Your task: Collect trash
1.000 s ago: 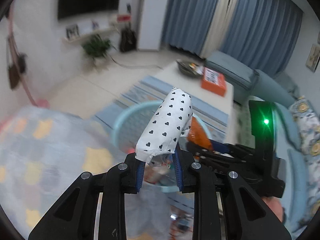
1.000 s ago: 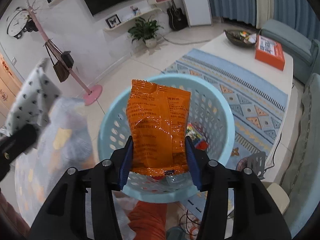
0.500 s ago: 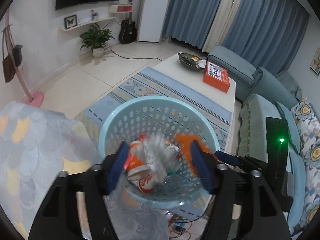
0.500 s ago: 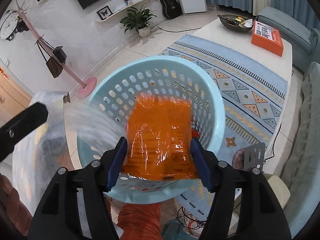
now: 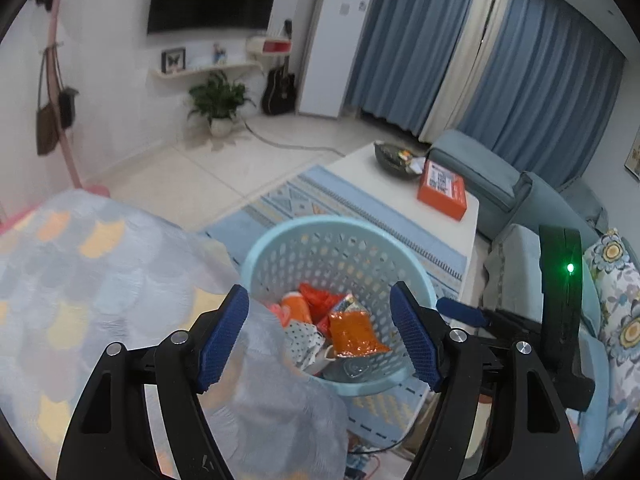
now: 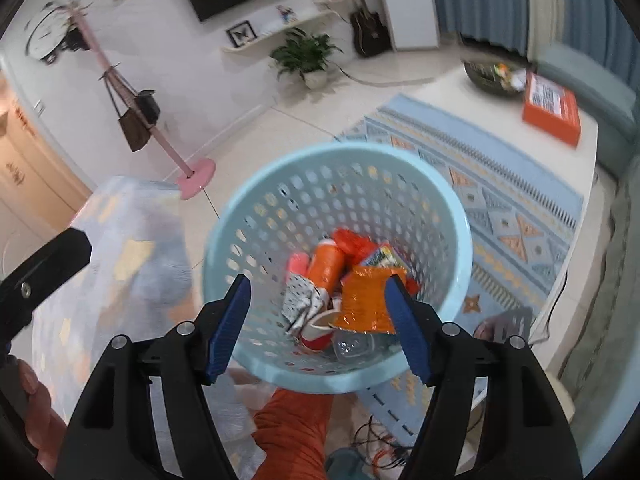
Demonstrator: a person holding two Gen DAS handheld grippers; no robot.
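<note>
Both grippers over light-blue basket (image 6: pixel 276 200), jaws opening, nothing between: left gripper (image 5: pixel 320 332), right gripper (image 6: pixel 318 320). Orange snack bag (image 6: pixel 366 304) and heart-print wrapper (image 6: pixel 298 300) lie inside, 12 o'clock off fingertips. Lift straight, clear rim.

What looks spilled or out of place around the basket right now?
Nothing stands out. The orange packet and heart-print wrapper lie inside the basket with the other trash. Both grippers are opening, with nothing between their fingers.
</note>
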